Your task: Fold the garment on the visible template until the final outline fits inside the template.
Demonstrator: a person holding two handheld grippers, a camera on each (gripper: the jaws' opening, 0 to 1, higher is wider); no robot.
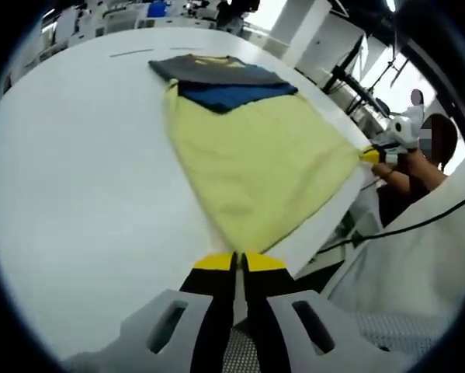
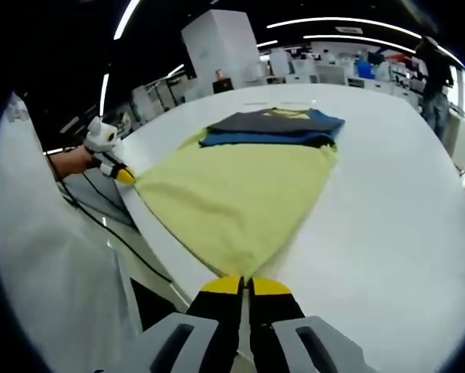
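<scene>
Garment, yellow with a dark blue and grey far part, lies spread on the white bench, its near edge pulled taut between two corners. Left gripper has its fingers pressed together on one near corner; right gripper clamps the other the same way.

Yellow, blue and grey garment
</scene>
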